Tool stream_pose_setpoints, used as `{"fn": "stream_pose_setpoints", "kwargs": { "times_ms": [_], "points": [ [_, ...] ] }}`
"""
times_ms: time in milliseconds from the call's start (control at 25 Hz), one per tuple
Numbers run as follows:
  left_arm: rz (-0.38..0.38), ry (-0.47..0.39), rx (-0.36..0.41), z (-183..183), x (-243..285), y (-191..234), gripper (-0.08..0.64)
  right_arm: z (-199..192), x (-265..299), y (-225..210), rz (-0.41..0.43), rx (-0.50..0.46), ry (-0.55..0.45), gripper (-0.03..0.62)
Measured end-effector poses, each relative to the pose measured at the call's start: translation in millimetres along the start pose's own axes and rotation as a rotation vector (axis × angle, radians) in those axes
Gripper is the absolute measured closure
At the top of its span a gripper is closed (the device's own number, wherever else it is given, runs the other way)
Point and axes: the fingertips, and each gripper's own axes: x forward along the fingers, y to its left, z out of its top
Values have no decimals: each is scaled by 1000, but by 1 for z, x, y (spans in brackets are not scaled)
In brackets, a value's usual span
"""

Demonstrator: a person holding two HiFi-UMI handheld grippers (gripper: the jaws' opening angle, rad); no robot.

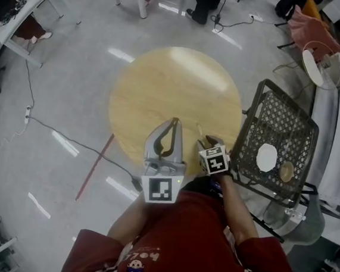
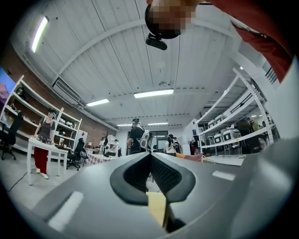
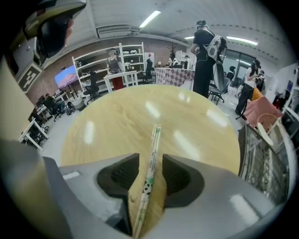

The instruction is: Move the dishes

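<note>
A pair of paper-wrapped chopsticks (image 3: 152, 154) lies on the round wooden table (image 1: 163, 84), pointing away from me. My right gripper (image 3: 150, 161) tilts down over its near end, open, with the wrapper in the gap and clear of both pads. In the head view, that gripper (image 1: 205, 143) is at the table's near right edge. My left gripper (image 1: 172, 123) hovers beside it over the near edge, shut and empty. In its own view the left gripper (image 2: 150, 158) points out level at the room. A white plate (image 1: 266, 158) and a small tan bowl (image 1: 286, 171) lie in a black wire basket (image 1: 280, 113).
The wire basket (image 3: 261, 158) stands right of the table, by a white shelf unit (image 1: 338, 130). A cable (image 1: 57, 130) and a red strip (image 1: 95, 167) run over the floor on the left. People (image 3: 205, 56) and white tables (image 2: 44, 151) are farther off.
</note>
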Motion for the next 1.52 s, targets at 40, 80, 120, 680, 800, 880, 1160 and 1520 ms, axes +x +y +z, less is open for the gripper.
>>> {"fn": "stream_pose_setpoints", "kwargs": {
  "times_ms": [40, 80, 120, 680, 800, 880, 1160, 1520],
  "points": [
    [0, 4, 3, -1, -1, 1, 554, -2, 2, 0, 0, 0, 4, 446],
    [1, 8, 7, -2, -1, 1, 554, -3, 3, 0, 1, 5, 6, 446],
    [2, 9, 8, -3, -2, 1, 554, -4, 2, 0, 3, 13, 6, 446],
    [14, 13, -10, -6, -6, 2, 554, -8, 5, 2, -2, 45, -9, 486],
    [13, 15, -9, -7, -6, 3, 554, -5, 4, 9, 10, 34, 2, 538],
    [12, 15, -8, -6, -5, 2, 554, -4, 4, 11, 14, 33, 9, 545],
    [2, 9, -2, -5, -3, 2, 554, -2, 5, 12, 15, 30, 16, 548],
    [-5, 12, 1, -4, 0, -1, 554, -3, -1, 6, -4, 61, -8, 552]
  ]
}}
